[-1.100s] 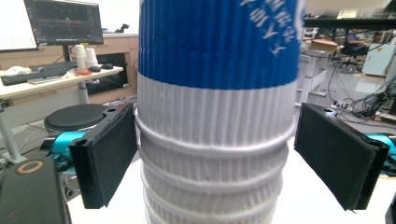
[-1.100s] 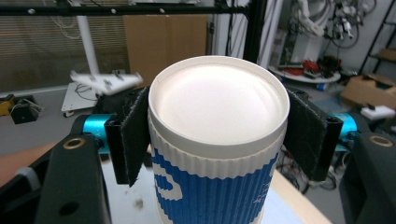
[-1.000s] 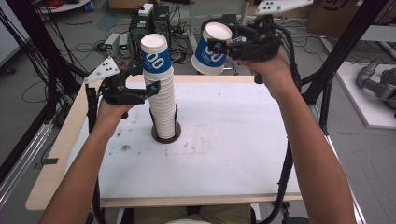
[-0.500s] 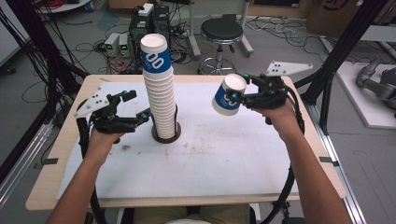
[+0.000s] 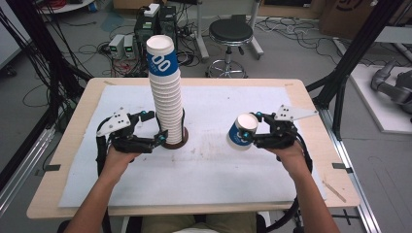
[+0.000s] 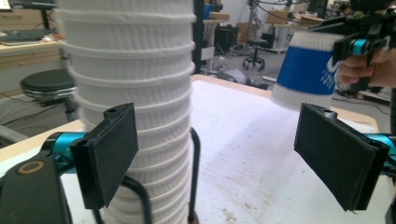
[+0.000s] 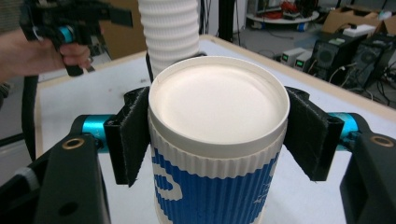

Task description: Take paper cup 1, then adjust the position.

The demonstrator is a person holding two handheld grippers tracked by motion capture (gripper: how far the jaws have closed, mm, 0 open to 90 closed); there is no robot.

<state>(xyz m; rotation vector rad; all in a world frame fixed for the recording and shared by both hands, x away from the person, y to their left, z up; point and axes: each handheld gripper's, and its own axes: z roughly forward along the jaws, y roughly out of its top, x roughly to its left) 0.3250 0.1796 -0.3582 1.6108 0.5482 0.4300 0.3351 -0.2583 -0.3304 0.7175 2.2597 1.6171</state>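
**Inspector:** Item under handling?

**Recorder:** One blue-and-white ribbed paper cup (image 5: 241,132), held upside down and tilted, clear above the table at about four o'clock from the cup stack (image 5: 166,92). The right gripper (image 5: 253,138) has its pads pressed on the cup's two sides; the right gripper view shows the flat white base (image 7: 218,103) facing the camera.

**Inspector:** Markings?

**Recorder:** White lettering on the blue band, partly cut off; not legible on the held cup. The top cup of the stack shows two large white rounded characters, like "00", with small print beneath, too small to read.

**Inspector:** The other tool?

**Recorder:** The left gripper (image 5: 156,127) sits at nine o'clock of the stack's foot, jaws spread wide. In the left gripper view one pad (image 6: 111,150) stands in front of the stack; I cannot tell if it touches.

**Inspector:** Stack footing?

**Recorder:** It rises from a dark round base (image 5: 176,142) with thin black uprights.

**Inspector:** Surface and room?

**Recorder:** White sheet (image 5: 214,170), lightly speckled with dark marks, on a wood-edged table (image 5: 63,150). Beyond, at twelve o'clock: a black stool (image 5: 231,33), electronics boxes (image 5: 156,22), loose cables on a grey floor.
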